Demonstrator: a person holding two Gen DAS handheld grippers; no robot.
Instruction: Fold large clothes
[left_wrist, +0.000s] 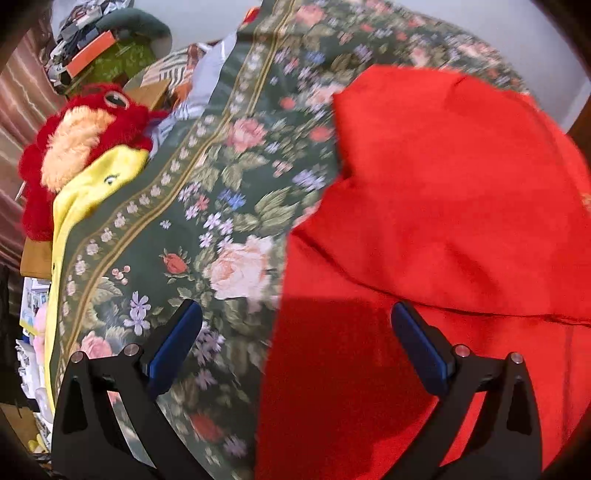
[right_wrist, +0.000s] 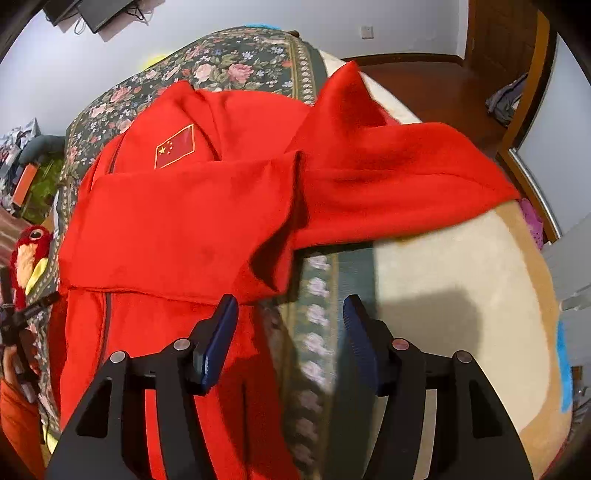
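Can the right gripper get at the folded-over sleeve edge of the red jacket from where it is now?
Probably yes. The right gripper has its jaws open and empty, and the sleeve edge of the red jacket lies just ahead on the floral bedspread, with nothing between.

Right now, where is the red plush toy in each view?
Left wrist view: the red plush toy lies at the upper left, beside the floral bedspread.
Right wrist view: it sits at the far left edge.
Shared landmark: the red jacket on the bedspread.
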